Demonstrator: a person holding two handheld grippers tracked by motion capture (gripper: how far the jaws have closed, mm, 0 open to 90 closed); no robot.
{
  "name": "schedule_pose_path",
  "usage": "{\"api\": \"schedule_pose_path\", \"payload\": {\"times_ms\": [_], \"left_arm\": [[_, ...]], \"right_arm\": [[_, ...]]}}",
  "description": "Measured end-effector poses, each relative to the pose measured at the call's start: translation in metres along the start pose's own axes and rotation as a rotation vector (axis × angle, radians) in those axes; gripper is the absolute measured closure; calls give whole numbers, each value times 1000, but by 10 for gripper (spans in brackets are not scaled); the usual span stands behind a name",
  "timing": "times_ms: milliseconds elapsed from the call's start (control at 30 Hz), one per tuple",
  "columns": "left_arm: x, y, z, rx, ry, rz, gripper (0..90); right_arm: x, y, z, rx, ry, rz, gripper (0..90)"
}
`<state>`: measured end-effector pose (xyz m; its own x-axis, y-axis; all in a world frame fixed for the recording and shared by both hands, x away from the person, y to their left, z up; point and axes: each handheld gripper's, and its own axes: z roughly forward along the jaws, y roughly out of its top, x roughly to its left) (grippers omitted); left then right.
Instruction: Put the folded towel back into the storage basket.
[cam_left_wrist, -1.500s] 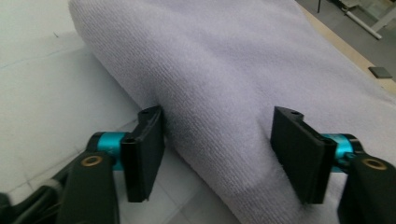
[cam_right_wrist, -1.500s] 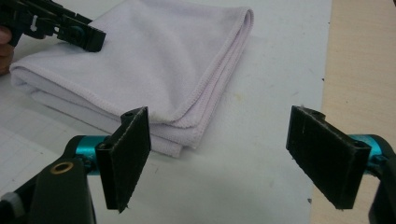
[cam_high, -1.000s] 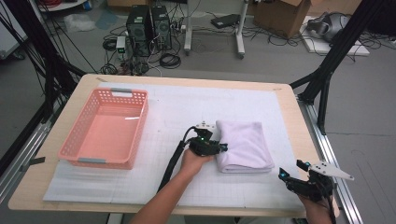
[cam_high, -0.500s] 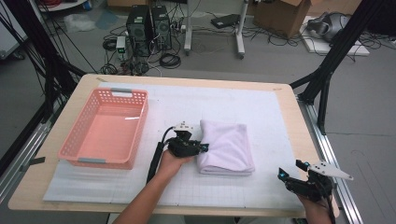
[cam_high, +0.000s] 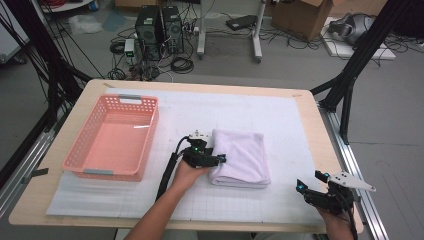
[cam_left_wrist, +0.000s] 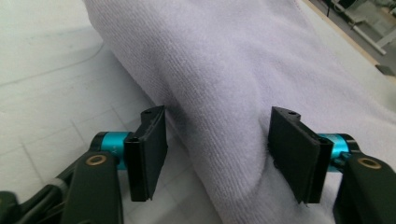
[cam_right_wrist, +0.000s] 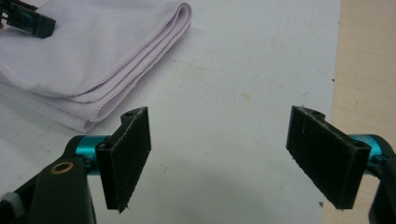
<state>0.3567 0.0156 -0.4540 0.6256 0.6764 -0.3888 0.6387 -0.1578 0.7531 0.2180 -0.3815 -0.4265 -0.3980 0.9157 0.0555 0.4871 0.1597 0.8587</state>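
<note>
The left gripper (cam_high: 216, 159) lies low over the white mat (cam_high: 280, 125), at the left edge of the folded towel (cam_high: 242, 157). The person's left forearm comes in from the bottom edge of the high view and goes up and to the right, almost straight, with the hand (cam_high: 187, 172) closed around the body of the gripper from behind. The gripper points to the right, about level with the table, and its cable (cam_high: 170, 167) trails back along the forearm.

In the left gripper view the jaws have just been opening. They now stand apart, and a raised fold of the towel (cam_left_wrist: 224, 93) is between them. The left pad (cam_left_wrist: 149, 149) stands a little off the cloth, while the right one (cam_left_wrist: 292, 151) is right against the fold; I cannot tell whether it touches. The cloth keeps a pinched ridge there.

The towel lies in the middle of the mat, a little to the right, well apart from the pink basket (cam_high: 114, 137) on the left side of the table (cam_high: 320, 150).

The right gripper (cam_high: 310, 186) is at the near right corner of the table, held low by the right hand (cam_high: 337, 220), which comes in from the bottom edge. It points to the left, toward the towel. In the right gripper view its jaws are wide apart with only bare mat between them, and the layered corner of the towel (cam_right_wrist: 93, 60) lies further ahead, to the left.
</note>
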Motion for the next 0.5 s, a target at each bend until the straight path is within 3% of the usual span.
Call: {"api": "schedule_pose_path", "payload": {"times_ms": [167,300,500], "left_arm": [[-9,3,6,24,36,32,324],[-9,2,8,21,-6,53,607],[-4,3,5,11,-44,35,697]], "right_arm": [[0,0,1,0,2,1,210],[2,2,1,-2,0,4,210],[0,2,2,-4,0,4,210]]}}
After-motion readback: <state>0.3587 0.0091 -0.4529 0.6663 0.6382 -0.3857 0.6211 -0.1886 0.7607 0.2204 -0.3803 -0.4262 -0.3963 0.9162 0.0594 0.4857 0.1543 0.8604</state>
